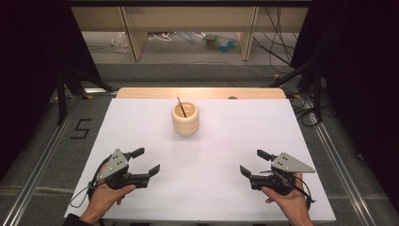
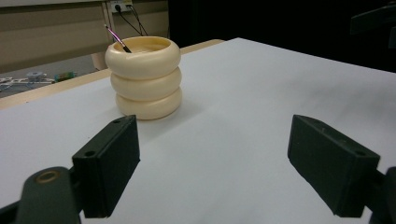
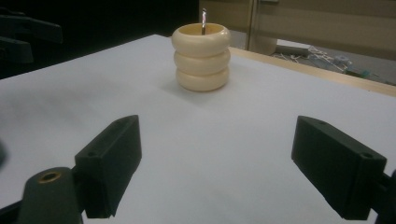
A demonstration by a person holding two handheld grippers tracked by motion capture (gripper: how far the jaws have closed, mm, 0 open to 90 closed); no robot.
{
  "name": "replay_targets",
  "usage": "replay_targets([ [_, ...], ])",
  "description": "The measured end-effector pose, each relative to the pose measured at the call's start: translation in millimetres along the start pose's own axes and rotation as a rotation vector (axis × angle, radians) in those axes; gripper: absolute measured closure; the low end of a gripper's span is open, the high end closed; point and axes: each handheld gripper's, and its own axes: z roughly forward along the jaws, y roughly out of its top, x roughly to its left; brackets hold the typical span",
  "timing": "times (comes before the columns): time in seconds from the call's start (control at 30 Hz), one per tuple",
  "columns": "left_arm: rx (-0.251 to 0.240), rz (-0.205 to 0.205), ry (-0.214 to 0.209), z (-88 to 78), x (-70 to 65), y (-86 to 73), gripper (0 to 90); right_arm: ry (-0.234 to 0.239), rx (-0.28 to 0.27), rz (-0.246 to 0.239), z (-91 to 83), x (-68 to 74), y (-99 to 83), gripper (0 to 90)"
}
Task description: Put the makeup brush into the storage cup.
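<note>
**A tall cup, a thin stick, and two claws with nothing in them**

The cream ribbed cup (image 1: 185,119) stands upright toward the far edge of the desk (image 1: 141,127), about midway between its left and right edges, with a thin dark stick (image 1: 181,107) leaning inside it. Both claws sit near the front edge: the left claw (image 1: 147,161) toward the front left corner, the right claw (image 1: 250,163) toward the front right corner. Each has its jaws spread wide and holds nothing; both are well apart from the cup.

The likeliest trouble, I'd say, is the cup tipping. It looks tall for its base, like three stacked rings, so a jaw that bumps the upper ring from one side could topple or slide it. The rounded ribs may also let a grip slip up or down. The stick looks very slender and leans against the rim; pinching it off-centre could drag the cup along or flick the stick out. If both claws close in at once they may crowd each other at the cup.

Room is generous. The white surface between the claws and the cup is bare, and there is open desk on both sides of the cup. Behind it, though, the far edge is near, so a push forward could send it toward that drop.
</note>
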Motion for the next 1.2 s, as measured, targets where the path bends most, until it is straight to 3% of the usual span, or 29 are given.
replay_targets([
  [0.2,0.001,0.001,-0.002,-0.2,0.0,0.1,16.9,0.005,0.014,0.004,-3.7,0.9,-0.6,16.9],
  [0.33,0.002,-0.001,-0.003,0.4,-0.1,0.0,16.9,-0.004,-0.02,0.007,-6.9,-2.0,-1.7,16.9],
  [0.53,0.002,0.001,-0.004,0.2,-0.4,0.1,16.8,-0.006,-0.022,0.007,-6.1,-0.9,-2.7,16.9],
  [0.7,0.003,0.0,-0.005,0.4,-0.3,0.0,16.8,0.006,0.008,0.019,-6.3,-0.5,-3.7,16.9],
  [0.87,0.003,0.0,-0.003,0.3,-0.2,0.0,16.8,0.003,-0.02,0.009,-4.7,-0.8,-4.1,16.9],
  [1.03,0.002,-0.001,-0.005,0.4,-0.4,0.1,16.8,0.003,-0.004,-0.002,-5.9,-0.3,-3.3,16.9],
  [1.1,0.001,-0.001,-0.005,0.4,-0.3,0.1,16.8,0.012,0.009,0.019,-6.0,1.0,-3.7,16.9],
  [1.17,0.002,-0.001,-0.005,0.5,-0.4,0.1,16.8,0.008,-0.002,-0.001,-5.4,-0.3,-3.6,16.9],
  [1.2,0.002,-0.001,-0.005,0.6,-0.4,0.1,16.8,0.014,0.011,0.017,-5.9,1.1,-3.6,16.9],
])
